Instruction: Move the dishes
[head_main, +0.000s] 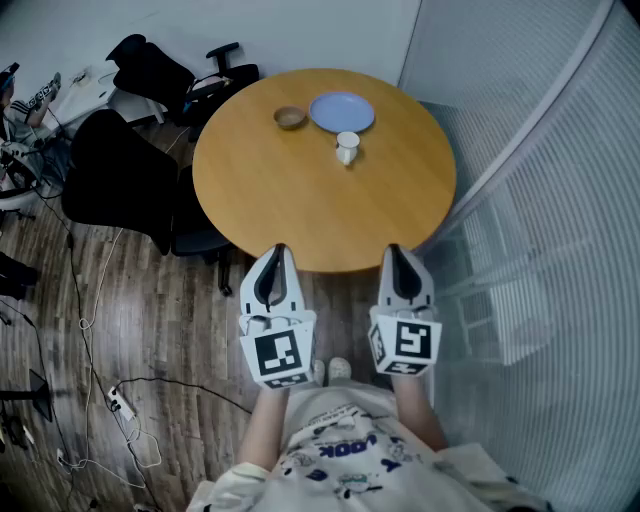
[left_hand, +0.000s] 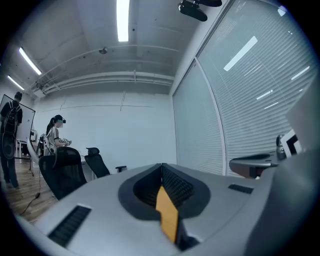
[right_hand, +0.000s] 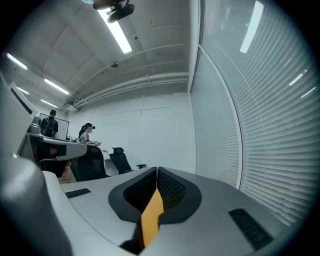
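A round wooden table (head_main: 320, 190) carries three dishes at its far side: a small brown bowl (head_main: 290, 118), a pale blue plate (head_main: 342, 112) and a white cup (head_main: 347, 147). My left gripper (head_main: 276, 252) and right gripper (head_main: 396, 252) hover side by side at the table's near edge, far from the dishes. Both are shut with nothing between the jaws. In both gripper views the jaws press together and point up toward the ceiling, and no dish shows.
Black office chairs (head_main: 120, 175) stand left of the table. A frosted glass wall with blinds (head_main: 540, 200) runs along the right. Cables and a power strip (head_main: 118, 402) lie on the wooden floor at left. A person (left_hand: 56, 132) stands far off in the room.
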